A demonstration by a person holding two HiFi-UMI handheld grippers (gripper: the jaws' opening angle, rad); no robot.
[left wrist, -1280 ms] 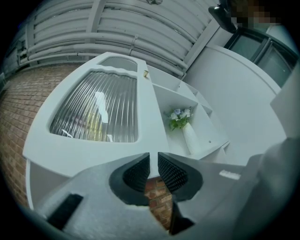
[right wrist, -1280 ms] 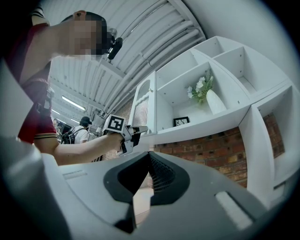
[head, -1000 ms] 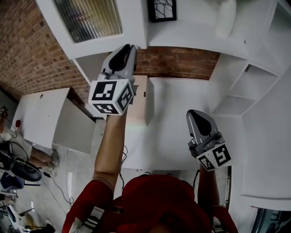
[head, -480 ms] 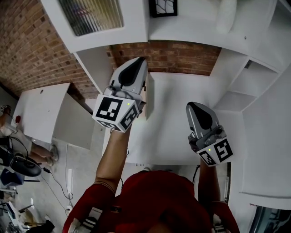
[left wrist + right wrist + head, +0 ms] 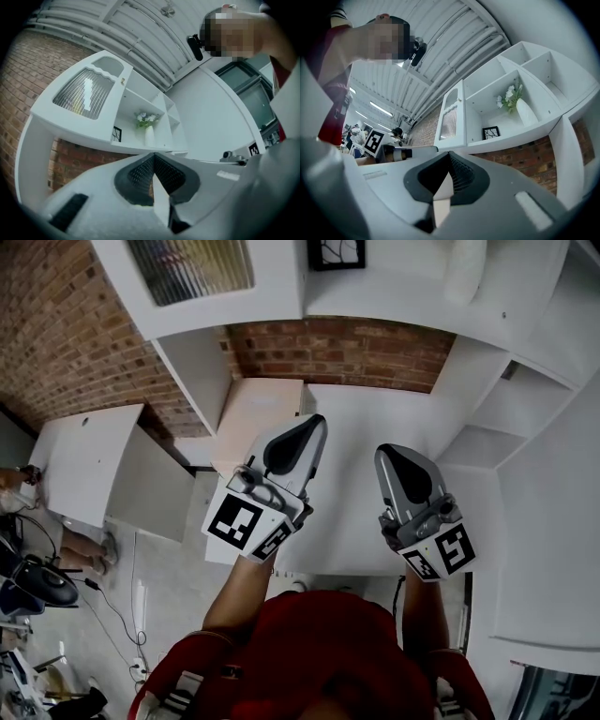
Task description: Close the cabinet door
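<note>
The pale beige flat-panel cabinet door stands at the white worktop's left rear corner, its broad face showing.

A red shirt is worn; grey left gripper and right gripper carry black-and-white marker cubes and black-ribbed jaws.

No text, label or number is legible.

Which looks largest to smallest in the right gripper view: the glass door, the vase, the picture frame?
1. glass door
2. vase
3. picture frame, only a little smaller than the vase
</note>
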